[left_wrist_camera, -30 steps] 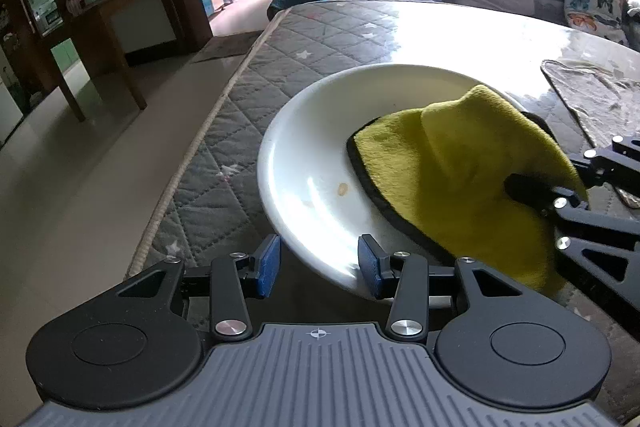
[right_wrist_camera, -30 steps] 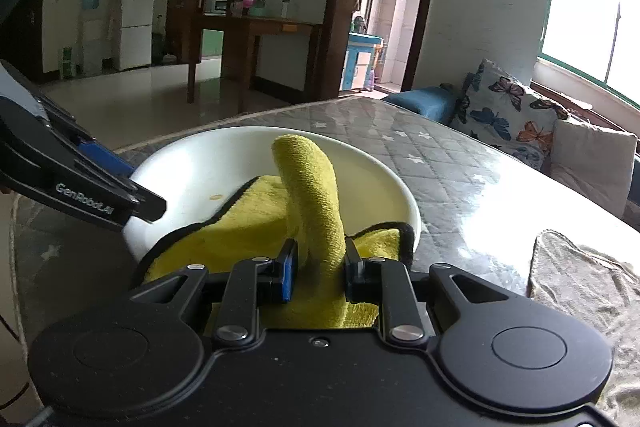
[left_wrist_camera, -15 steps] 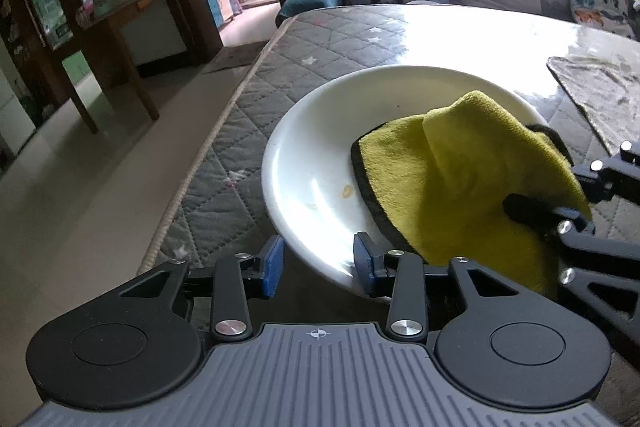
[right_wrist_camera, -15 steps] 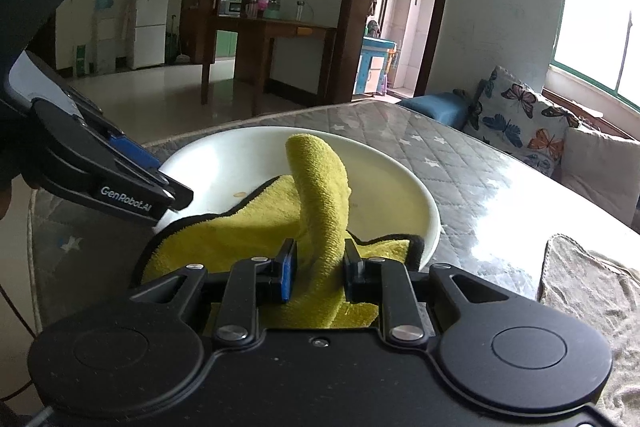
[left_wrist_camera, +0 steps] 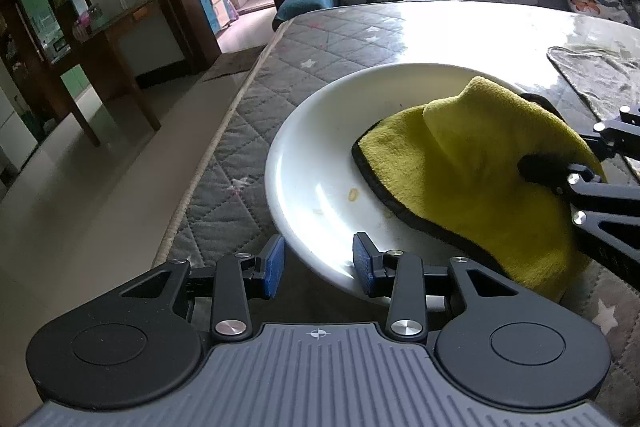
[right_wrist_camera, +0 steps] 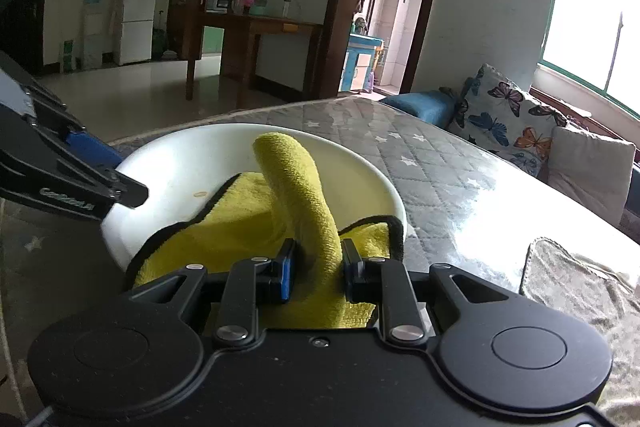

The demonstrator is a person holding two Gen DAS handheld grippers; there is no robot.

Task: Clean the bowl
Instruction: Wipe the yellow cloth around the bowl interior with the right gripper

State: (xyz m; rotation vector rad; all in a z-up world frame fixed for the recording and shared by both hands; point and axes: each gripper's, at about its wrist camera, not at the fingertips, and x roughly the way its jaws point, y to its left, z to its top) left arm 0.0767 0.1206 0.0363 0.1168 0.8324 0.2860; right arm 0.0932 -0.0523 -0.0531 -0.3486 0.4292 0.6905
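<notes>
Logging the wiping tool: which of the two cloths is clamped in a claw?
The yellow microfibre cloth in the white bowl; the grey cloth lies untouched.

You had only one piece of lettering in reach of the right wrist camera: a white brand mark on the black finger of your left gripper, just left of the bowl. It was blurred and seemed to read "GenRobot.AI", though only the first letters came through clearly. In the left wrist view, nearer to you than the bowl, a small white crosshair symbol sat on the grey ribbed housing, with no letters beside it. Nothing else was readable.
</notes>
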